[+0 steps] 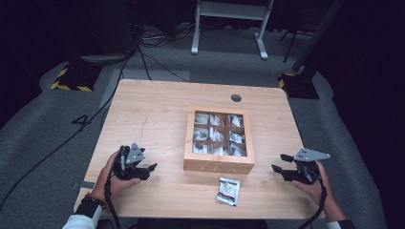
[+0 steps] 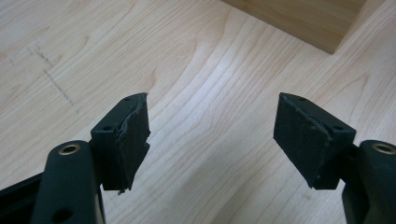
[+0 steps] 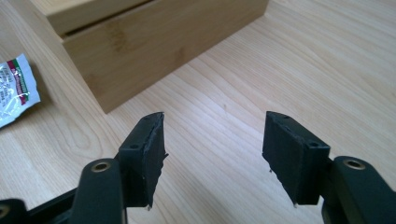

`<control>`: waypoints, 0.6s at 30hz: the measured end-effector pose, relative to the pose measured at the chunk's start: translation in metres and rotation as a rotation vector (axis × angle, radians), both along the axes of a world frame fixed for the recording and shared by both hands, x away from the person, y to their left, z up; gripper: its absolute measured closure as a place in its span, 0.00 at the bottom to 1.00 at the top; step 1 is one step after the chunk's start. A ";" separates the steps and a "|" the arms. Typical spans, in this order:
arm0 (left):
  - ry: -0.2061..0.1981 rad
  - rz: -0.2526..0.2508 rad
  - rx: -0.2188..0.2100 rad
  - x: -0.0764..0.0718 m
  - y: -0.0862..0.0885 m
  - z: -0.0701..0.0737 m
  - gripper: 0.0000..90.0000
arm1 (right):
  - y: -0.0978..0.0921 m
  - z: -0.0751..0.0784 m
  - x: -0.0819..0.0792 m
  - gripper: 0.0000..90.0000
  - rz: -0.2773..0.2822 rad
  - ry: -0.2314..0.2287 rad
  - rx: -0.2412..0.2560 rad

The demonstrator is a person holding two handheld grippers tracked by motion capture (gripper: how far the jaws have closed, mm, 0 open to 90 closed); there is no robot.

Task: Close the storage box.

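A wooden box [image 1: 218, 164] with a glass lid stands in the middle of the table, with several compartments of white packets under the glass. One loose silver packet [image 1: 228, 191] with red print lies just in front of the box. My left gripper [image 1: 149, 171] rests open on the table to the left of the box, nothing between its pads [image 2: 128, 140]. My right gripper [image 1: 279, 163] stands open to the right of the box, also empty. In the right gripper view the box [image 3: 154, 42] is ahead, and the packet [image 3: 14, 91] lies at the left edge.
The light wooden table [image 1: 153, 114] has a round cable hole [image 1: 236, 98] near its far edge. A corner of the box [image 2: 303, 21] shows in the left gripper view. Beyond the table are grey carpet, cables and a white frame [image 1: 229, 24].
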State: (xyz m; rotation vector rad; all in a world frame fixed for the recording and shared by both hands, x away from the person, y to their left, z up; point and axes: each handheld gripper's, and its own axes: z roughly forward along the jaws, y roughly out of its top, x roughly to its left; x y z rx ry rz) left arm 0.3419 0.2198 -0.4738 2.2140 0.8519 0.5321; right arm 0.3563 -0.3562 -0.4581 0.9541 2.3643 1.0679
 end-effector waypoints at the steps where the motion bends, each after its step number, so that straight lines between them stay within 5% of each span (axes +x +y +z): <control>1: 0.005 0.002 0.004 -0.001 0.003 -0.001 0.30 | -0.002 -0.001 0.000 0.43 -0.006 0.002 0.002; 18: 0.068 0.037 -0.013 -0.004 0.032 -0.017 0.26 | -0.035 -0.027 -0.004 0.34 -0.101 0.061 -0.006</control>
